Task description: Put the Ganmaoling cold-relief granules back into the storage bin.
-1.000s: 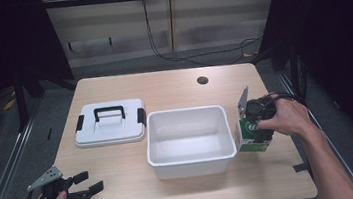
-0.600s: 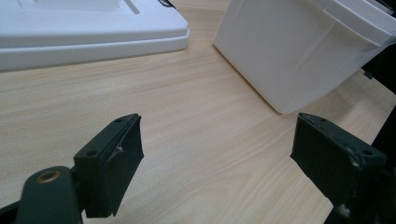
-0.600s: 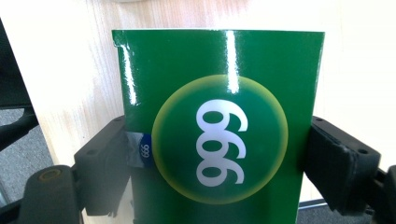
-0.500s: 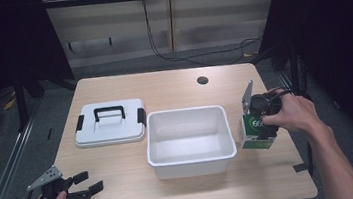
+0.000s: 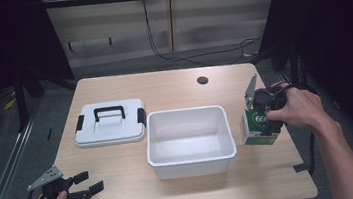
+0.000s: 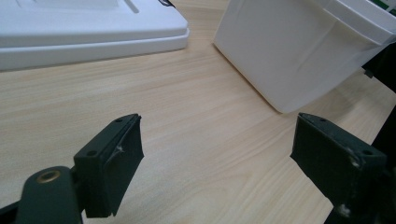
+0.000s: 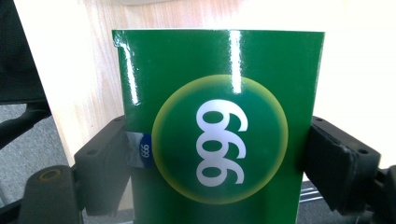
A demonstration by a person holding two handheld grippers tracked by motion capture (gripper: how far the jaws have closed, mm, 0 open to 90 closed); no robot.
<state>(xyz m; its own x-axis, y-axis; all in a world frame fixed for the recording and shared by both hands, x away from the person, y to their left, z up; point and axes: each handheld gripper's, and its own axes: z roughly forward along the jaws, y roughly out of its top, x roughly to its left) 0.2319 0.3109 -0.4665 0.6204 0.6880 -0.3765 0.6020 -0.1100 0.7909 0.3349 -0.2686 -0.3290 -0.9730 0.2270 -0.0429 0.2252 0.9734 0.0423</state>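
**Getting the green box over the bin wall cleanly**

At the right of the high view, the right hand-held gripper (image 5: 266,117) is clamped on a green box (image 5: 258,127) that stands just right of the white bin (image 5: 192,164), at the counter's (image 5: 173,87) right edge. In the right gripper view the two jaws press against the box's (image 7: 219,126) opposite sides, with the round "666" mark centred between them. Whether the box rests on the counter or has just left it, I cannot tell.

The step in hand looks like carrying the box into the bin. To do it well, keep the squeeze even, since the glossy card may slip or buckle if pinched harder. Raise it straight up until its bottom clears the bin's rim, then travel toward frame centre and lower it onto the bin floor before letting go. Keep the box level so a corner does not catch the wall.

At lower left, the left hand-held gripper (image 5: 86,184) hovers with jaws spread wide, holding nothing. The lid (image 5: 111,129) lies at the bin's left, well out of the path.
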